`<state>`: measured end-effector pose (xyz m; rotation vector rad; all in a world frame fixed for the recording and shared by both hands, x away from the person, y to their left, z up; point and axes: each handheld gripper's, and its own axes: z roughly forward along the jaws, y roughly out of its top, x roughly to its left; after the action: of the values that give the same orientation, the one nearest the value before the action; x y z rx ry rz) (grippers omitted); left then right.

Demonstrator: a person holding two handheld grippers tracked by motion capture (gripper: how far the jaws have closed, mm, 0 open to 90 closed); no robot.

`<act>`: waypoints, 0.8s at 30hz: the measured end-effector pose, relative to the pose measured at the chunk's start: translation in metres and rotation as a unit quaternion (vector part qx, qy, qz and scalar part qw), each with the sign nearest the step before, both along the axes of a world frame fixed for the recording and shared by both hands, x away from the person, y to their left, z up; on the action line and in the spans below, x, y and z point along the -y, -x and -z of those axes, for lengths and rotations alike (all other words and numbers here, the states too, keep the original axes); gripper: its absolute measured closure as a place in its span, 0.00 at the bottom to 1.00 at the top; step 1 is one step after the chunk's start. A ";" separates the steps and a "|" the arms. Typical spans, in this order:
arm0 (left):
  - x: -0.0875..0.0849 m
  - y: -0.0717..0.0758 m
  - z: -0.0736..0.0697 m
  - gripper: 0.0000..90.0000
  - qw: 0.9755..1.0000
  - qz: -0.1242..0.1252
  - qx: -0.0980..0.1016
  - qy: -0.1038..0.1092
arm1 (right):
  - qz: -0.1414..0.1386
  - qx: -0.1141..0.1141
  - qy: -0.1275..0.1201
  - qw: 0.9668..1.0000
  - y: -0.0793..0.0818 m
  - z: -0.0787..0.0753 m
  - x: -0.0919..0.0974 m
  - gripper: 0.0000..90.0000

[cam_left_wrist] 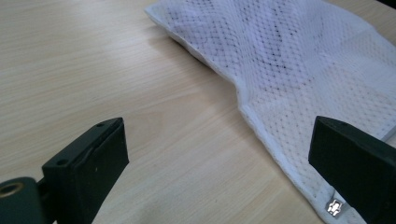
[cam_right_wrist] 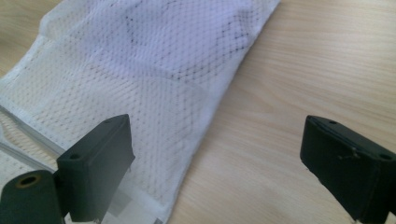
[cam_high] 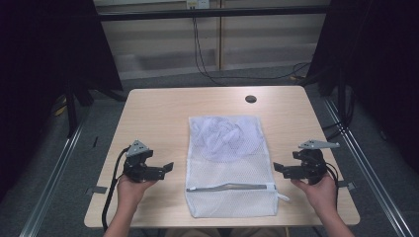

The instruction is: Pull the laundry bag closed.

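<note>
A white mesh laundry bag [cam_high: 230,163] lies flat in the middle of the light wood table [cam_high: 163,108], with crumpled white cloth [cam_high: 222,136] inside its far half and a zipper [cam_high: 232,187] across its near end. My left gripper [cam_high: 165,169] hovers left of the bag, jaws open and empty, pointing toward it. My right gripper [cam_high: 279,169] hovers at the bag's right edge, also open and empty. The left gripper view shows the bag's edge [cam_left_wrist: 299,79] and a small metal zipper end [cam_left_wrist: 334,206]. In the right gripper view the bag [cam_right_wrist: 140,79] lies ahead to the left.
A round dark hole [cam_high: 250,98] sits near the table's far edge. Black curtains stand on both sides, and cables [cam_high: 202,59] hang behind the table. Metal rails [cam_high: 54,168] run along the floor beside the table.
</note>
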<state>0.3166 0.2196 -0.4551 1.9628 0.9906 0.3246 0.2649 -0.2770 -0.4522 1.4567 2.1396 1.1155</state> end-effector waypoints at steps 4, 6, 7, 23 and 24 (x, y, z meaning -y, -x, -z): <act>0.001 -0.003 0.001 0.05 1.000 0.009 -0.008 0.005 | -0.012 0.002 0.011 1.000 0.001 -0.002 -0.009 0.10; 0.002 -0.003 0.001 0.06 1.000 0.010 -0.010 0.007 | -0.017 0.001 0.012 1.000 0.001 -0.002 -0.011 0.10; 0.001 -0.003 0.000 0.06 1.000 0.011 -0.011 0.004 | -0.028 -0.002 0.014 1.000 0.000 -0.002 -0.016 0.10; 0.001 0.004 -0.002 0.06 0.999 0.031 -0.021 -0.006 | -0.096 -0.011 0.000 0.995 -0.003 -0.013 -0.078 0.12; 0.001 0.004 -0.002 0.06 0.999 0.031 -0.021 -0.006 | -0.096 -0.011 0.000 0.995 -0.003 -0.013 -0.078 0.12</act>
<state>0.3131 0.2187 -0.4536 2.0147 0.9552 0.2560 0.2681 -0.1990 -0.4393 1.2907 2.3339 1.1688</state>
